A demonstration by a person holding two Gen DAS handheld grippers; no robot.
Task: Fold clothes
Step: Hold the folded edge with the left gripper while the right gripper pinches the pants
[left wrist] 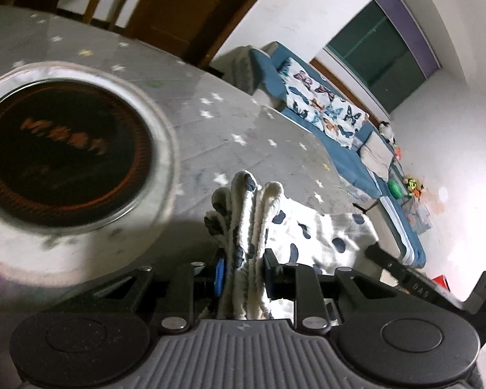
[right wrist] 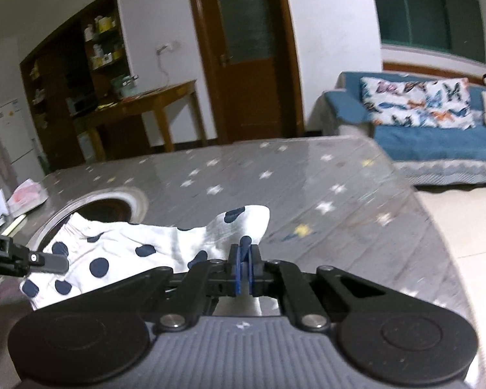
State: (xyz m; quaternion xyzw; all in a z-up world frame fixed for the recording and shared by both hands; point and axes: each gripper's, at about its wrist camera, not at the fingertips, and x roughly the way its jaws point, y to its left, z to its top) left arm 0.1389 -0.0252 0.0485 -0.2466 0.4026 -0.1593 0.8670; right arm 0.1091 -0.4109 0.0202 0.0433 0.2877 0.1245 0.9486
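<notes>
You had both the left gripper and right gripper clamped on the white navy-dotted cotton garment, bunched and not yet folded flat.

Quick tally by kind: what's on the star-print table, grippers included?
White navy-dotted garment: 1
Handheld grippers, left and right, both clamped on the garment: 2
Round dark inset in the star-print table: 1
Paper bits: count unclear
Total: 4
</notes>
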